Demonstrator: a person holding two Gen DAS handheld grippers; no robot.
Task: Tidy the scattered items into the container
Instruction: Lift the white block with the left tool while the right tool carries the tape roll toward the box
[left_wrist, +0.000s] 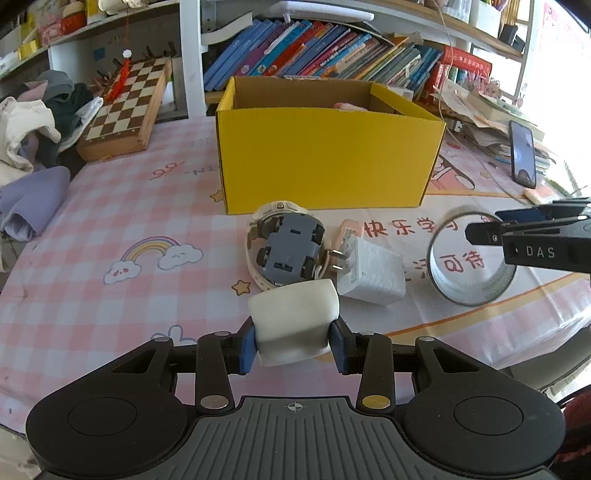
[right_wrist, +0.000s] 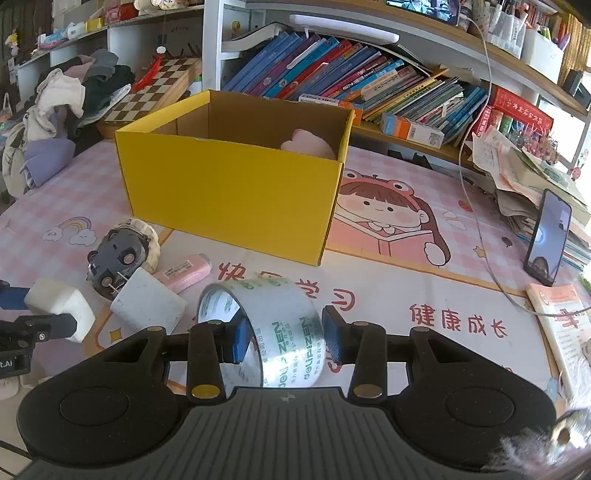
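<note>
The left gripper is clamping a white block just above the worktop. The right gripper is gripping a clear tape roll printed "deli PIZEN", near the yellow box.

Black tongs, blue pads

Home study corner, likely a child's: desk covered by a pink cartoon mat, yellow box on it. Behind the box, shelves of leaning children's books; left of it, chessboard and piled clothes.
</note>
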